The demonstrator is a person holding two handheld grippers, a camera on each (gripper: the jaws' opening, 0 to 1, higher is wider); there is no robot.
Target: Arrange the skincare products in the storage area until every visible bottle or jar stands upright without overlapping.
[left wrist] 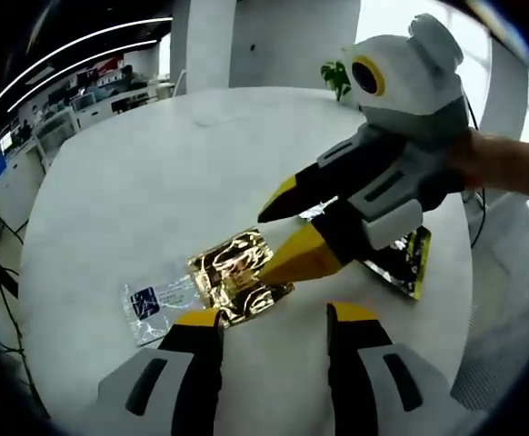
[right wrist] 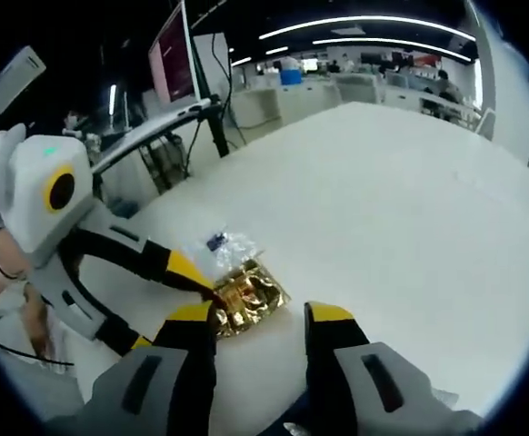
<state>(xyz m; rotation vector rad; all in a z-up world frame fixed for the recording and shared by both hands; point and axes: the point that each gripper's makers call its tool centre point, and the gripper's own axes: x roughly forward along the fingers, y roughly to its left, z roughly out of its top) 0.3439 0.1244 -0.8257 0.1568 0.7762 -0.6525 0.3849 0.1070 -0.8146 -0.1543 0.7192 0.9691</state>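
On the round white table (left wrist: 137, 182), a crinkled gold foil sachet (left wrist: 235, 277) lay flat, well in from the edge, one end touching a clear plastic sachet with a dark blue label (left wrist: 155, 304). A third sachet, dark with yellow print (left wrist: 410, 263), lay near the table's far edge, partly hidden behind the right gripper (left wrist: 278, 241). That gripper's jaws stood apart, one yellow tip resting on the gold foil, probably to pin or pry it for a grip. The left gripper (left wrist: 274, 318) hung open and empty just above the same sachet, apparently ready to help. No bottle or jar was in sight; the sachets all lay flat, so the arranging looked barely begun.
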